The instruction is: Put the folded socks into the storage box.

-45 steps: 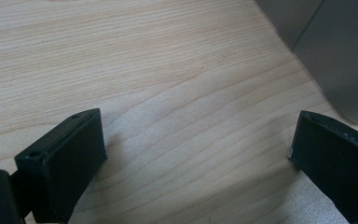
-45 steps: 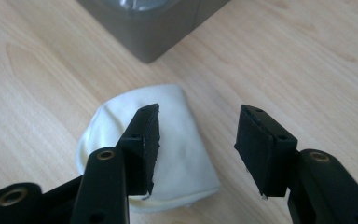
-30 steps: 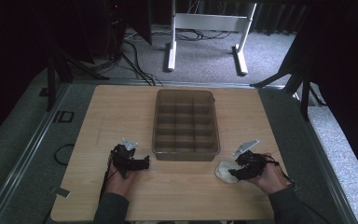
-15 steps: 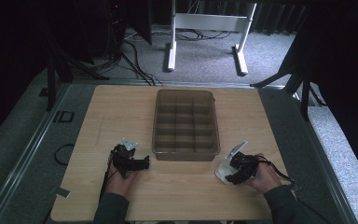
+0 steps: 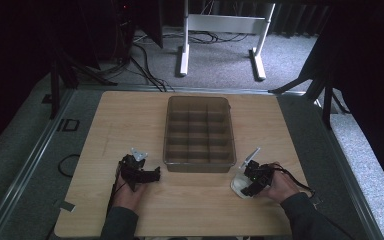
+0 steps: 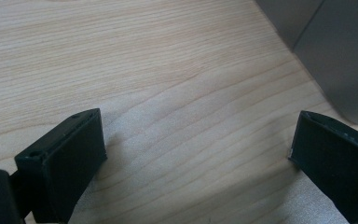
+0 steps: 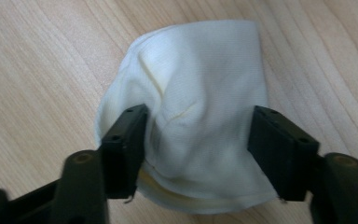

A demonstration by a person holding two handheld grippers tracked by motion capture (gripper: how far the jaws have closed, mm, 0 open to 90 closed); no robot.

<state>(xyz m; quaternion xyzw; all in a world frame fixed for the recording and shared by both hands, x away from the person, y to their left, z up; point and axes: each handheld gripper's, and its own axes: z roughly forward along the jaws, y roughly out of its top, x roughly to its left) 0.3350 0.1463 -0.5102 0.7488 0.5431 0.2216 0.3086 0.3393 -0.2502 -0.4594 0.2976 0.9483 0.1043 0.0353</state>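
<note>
A folded white cloth lies on the wooden table, near the front right corner of a brown compartment tray. In the high view the cloth pokes out just left of my right gripper. The right gripper is lowered over the cloth, which lies between its jaws. Those jaws have just been opening and now stand wide, not pressing the fabric. My left gripper rests left of the tray's near edge. In its own view the left gripper is open over bare wood.
The tray's smoky wall stands close to the upper right of the left jaws. A white stand and cables sit on the carpet beyond the table. Dark metal rails run along the table's left side.
My right hand has shifted a little left and toward the near edge, settling lower over the cloth. The left hand has stayed put.
</note>
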